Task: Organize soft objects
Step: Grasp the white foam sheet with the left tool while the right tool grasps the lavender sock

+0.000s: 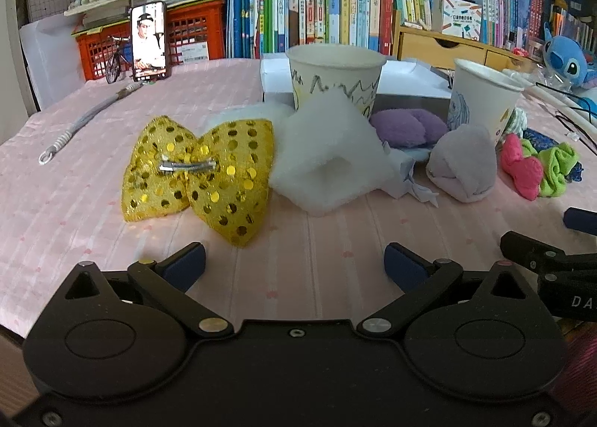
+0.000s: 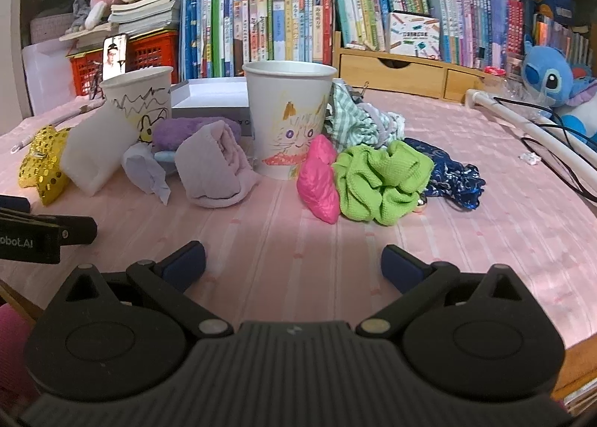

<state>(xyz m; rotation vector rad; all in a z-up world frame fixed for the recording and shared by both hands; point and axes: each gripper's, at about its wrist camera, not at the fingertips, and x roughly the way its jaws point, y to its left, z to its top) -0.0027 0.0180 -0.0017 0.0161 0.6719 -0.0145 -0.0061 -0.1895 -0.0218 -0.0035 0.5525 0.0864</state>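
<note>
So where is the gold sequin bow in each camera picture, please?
Left wrist view: the gold sequin bow lies left of centre on the pink cloth, clip side up, just left of the white foam block.
Right wrist view: the bow is at the far left edge.
Shared landmark: the white foam block beside it.

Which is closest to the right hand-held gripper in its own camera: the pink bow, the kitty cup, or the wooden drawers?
From the right hand-held gripper:
1. Pink bow, just ahead on the tablecloth.
2. Kitty cup, behind the bow.
3. Wooden drawers, at the table's back, by the books.
</note>
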